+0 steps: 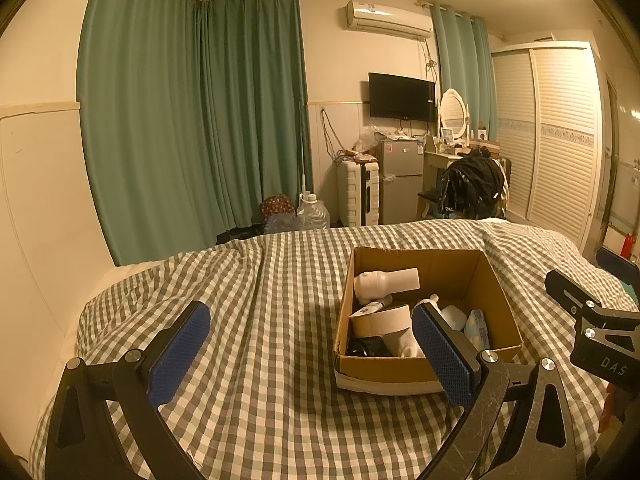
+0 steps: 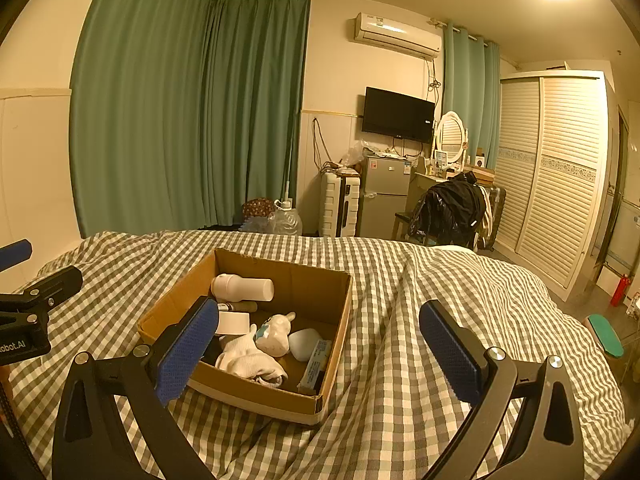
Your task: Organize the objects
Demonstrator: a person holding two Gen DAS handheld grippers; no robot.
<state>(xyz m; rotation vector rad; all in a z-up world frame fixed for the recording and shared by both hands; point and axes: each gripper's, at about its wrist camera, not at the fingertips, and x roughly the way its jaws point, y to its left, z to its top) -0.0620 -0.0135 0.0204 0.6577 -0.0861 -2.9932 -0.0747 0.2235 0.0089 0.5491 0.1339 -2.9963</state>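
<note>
Cardboard box on the checked bed already holds the bottle, socks and other bits, so both grippers, left and right, hover wide open and empty, apparently finished.

You have green curtains on the far wall, an air conditioner above a dark TV, a small fridge beside a white suitcase, and a louvered wardrobe at right.
</note>
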